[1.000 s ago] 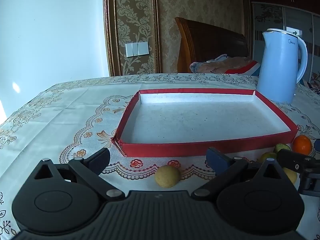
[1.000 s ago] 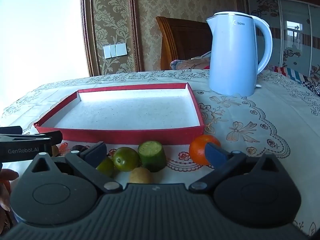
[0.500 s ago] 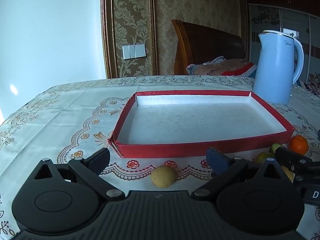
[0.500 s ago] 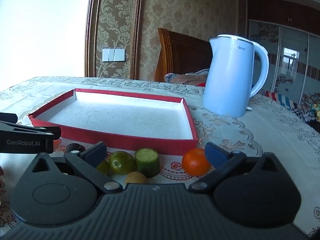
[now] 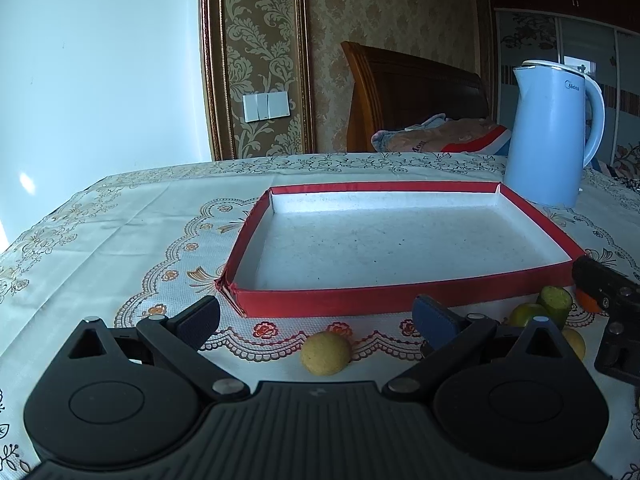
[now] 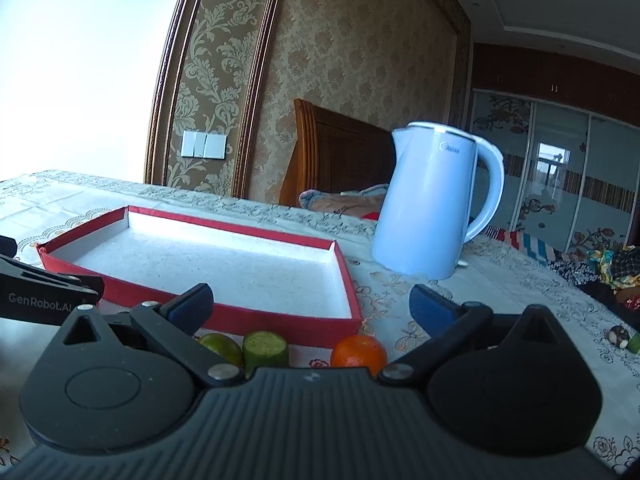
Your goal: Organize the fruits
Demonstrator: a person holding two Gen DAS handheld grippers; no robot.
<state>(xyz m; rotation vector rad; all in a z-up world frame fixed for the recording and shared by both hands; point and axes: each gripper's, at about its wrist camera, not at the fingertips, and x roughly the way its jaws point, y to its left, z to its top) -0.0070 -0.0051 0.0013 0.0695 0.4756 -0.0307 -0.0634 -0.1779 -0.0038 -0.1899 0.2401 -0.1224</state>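
A: Fruits sit in a loose row on the worktop point(image 5: 120, 232), all outside the red tray point(image 5: 400, 298) and just beside its near wall. Count?

B: 5 visible. Tan round fruit point(image 5: 325, 353) alone, in front of the tray wall near its middle. Further right: green citrus point(image 6: 222, 347), cut green cylinder point(image 6: 266, 349) standing upright with its flat face up, orange point(image 6: 359, 355). 1 pale yellow fruit point(image 5: 574, 342), mostly hidden behind the left gripper's body in the left wrist view.

A: Contact between them?

B: Green citrus and cylinder are touching or nearly so; cannot tell which. Orange stands apart from the cylinder.

A: Tray contents?

B: Only a bare white floor shows, with some dark specks.

A: Left gripper point(image 5: 318, 318)?

B: Fingers spread wide, nothing between them. Tan fruit lies on the cloth ahead, roughly centred in the gap.

A: Right gripper point(image 6: 310, 304)?

B: Fingers also spread, holding nothing. It is tilted; the scene leans. Cylinder and orange lie low in its gap, partly cut off by its body.

A: Surroundings?

B: Pale blue kettle point(image 6: 434, 208) beyond the tray's far right corner, on the patterned tablecloth point(image 5: 172, 216).
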